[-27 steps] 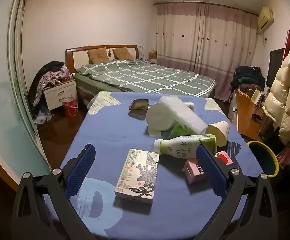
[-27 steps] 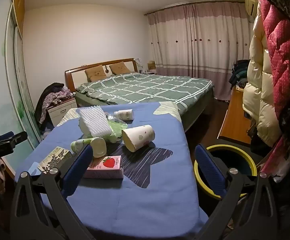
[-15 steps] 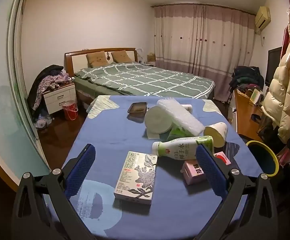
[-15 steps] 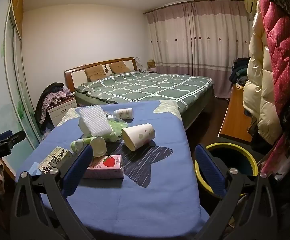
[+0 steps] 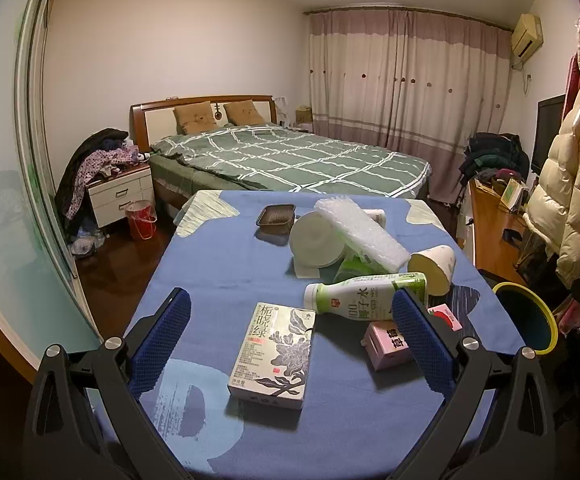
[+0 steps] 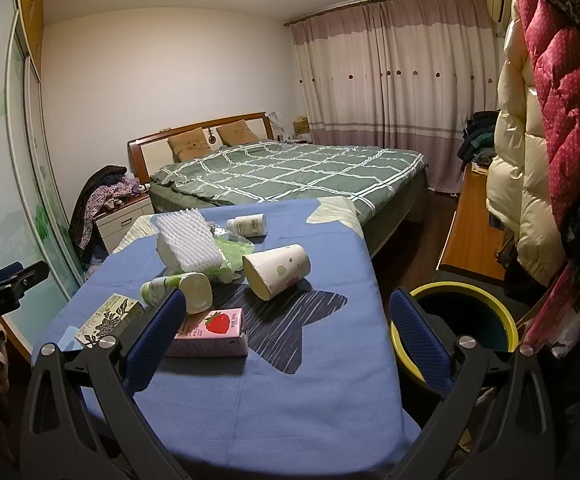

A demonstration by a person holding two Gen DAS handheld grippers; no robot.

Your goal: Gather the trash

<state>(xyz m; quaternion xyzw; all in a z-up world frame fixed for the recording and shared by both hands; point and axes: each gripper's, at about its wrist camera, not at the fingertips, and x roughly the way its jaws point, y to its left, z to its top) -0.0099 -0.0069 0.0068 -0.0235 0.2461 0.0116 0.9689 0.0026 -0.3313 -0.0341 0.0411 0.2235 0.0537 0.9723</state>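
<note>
Trash lies on a table with a blue cloth [image 5: 217, 280]: a flower-print carton [image 5: 273, 354], a green and white bottle [image 5: 366, 298] on its side, a pink strawberry carton [image 6: 209, 332], a tipped paper cup [image 6: 275, 270], a white foam sheet [image 5: 360, 236], a white bowl [image 5: 318, 240], a small brown tray [image 5: 275, 216] and a small white bottle [image 6: 247, 225]. My left gripper [image 5: 290, 332] is open and empty above the near edge, around the flower-print carton. My right gripper [image 6: 285, 332] is open and empty over the table's near right corner. A yellow-rimmed bin [image 6: 466, 320] stands right of the table.
A bed with a green checked cover [image 5: 290, 160] lies beyond the table. A nightstand piled with clothes [image 5: 117, 188] and a red bucket [image 5: 141, 220] stand at the left. Coats [image 6: 538, 120] hang close on the right, above a wooden desk [image 5: 498, 232].
Both grippers have stayed open and empty. The left view has tilted up a little; the right has barely moved.
</note>
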